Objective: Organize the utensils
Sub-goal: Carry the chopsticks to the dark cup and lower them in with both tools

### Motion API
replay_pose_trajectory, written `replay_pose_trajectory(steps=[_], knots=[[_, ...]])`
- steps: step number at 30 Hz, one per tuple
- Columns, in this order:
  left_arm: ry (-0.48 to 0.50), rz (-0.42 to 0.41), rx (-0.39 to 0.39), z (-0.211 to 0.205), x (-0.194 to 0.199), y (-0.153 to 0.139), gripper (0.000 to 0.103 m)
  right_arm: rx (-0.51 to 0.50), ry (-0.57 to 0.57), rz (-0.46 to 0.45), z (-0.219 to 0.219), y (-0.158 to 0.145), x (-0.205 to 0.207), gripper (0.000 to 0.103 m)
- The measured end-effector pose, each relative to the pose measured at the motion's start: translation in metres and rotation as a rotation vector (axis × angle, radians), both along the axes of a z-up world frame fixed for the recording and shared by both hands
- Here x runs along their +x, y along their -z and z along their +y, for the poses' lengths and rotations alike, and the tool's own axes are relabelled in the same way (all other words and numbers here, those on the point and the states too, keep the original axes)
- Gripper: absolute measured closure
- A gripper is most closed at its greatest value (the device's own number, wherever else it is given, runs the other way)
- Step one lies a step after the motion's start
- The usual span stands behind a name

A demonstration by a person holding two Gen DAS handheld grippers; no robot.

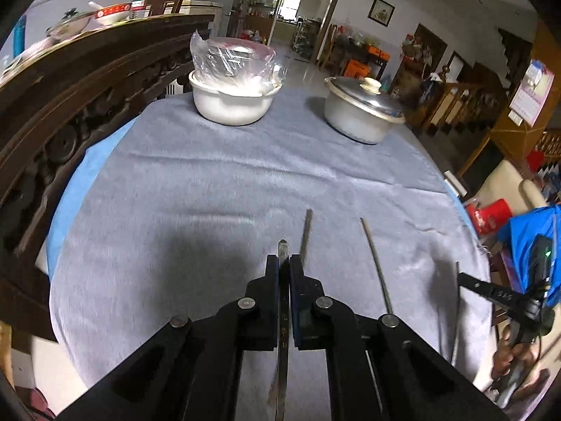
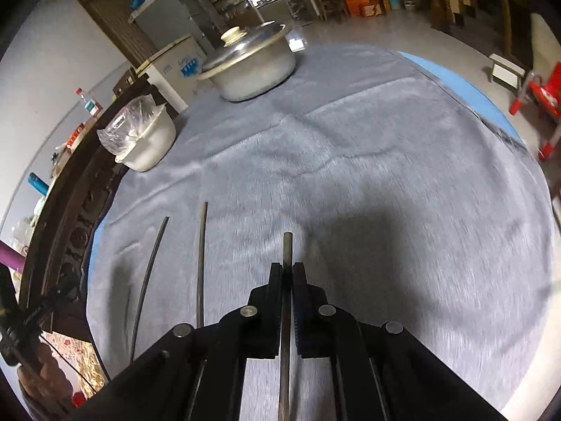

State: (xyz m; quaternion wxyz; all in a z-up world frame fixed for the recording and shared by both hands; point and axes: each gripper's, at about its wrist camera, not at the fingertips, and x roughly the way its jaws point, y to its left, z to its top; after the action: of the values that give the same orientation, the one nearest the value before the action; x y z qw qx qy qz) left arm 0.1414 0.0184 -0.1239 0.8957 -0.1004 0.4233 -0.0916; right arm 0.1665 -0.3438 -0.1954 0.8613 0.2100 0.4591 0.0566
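Your left gripper (image 1: 284,261) is pinching a flat, dull metal chopstick (image 1: 282,351); both black fingers (image 1: 271,273) are clamped on it, its squared tip pokes just past the fingertips, and stamped marks run along the shaft between the pads. Your right gripper (image 2: 287,270) has its fingers closed on a round dark metal chopstick (image 2: 286,301), with the blunt end sticking out ahead of the tips. Two more chopsticks lie flat on the cloth. From the left wrist view, a dark one (image 1: 305,233) sits just right of the fingers, tip ahead of them, and a thinner silvery one (image 1: 377,266) lies further right. From the right wrist view, the same pair shows left of the fingers, well apart from them. The surface is a round table under a fuzzy grey cloth (image 1: 217,182), creased, with a blue layer showing at the rim. Far ahead of the left fingers stands a white pot (image 1: 231,103) with crinkled clear plastic bag over a bowl on top, and ahead-right a dull aluminium lidded pot (image 1: 361,112) with a cream knob. A dark carved wooden rail (image 1: 70,105) runs along the left, close to the table edge.
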Motion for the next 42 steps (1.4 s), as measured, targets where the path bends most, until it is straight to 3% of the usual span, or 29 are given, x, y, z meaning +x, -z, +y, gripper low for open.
replay_pose_trajectory(steps=[8, 19, 30, 42], knots=[[0.002, -0.033, -0.058, -0.003, -0.039, -0.013, 0.098, 0.06, 0.049, -0.041, -0.004, -0.003, -0.047, 0.097], [0.003, -0.167, -0.117, -0.009, -0.083, -0.058, 0.098, 0.105, 0.106, -0.228, -0.02, -0.044, -0.105, 0.097], [-0.027, -0.255, -0.048, -0.022, -0.118, -0.077, 0.098, 0.155, 0.147, -0.399, -0.035, -0.08, -0.145, 0.097], [-0.048, -0.294, 0.002, -0.028, -0.136, -0.086, 0.098, 0.134, 0.146, -0.482, -0.032, -0.104, -0.164, 0.097]])
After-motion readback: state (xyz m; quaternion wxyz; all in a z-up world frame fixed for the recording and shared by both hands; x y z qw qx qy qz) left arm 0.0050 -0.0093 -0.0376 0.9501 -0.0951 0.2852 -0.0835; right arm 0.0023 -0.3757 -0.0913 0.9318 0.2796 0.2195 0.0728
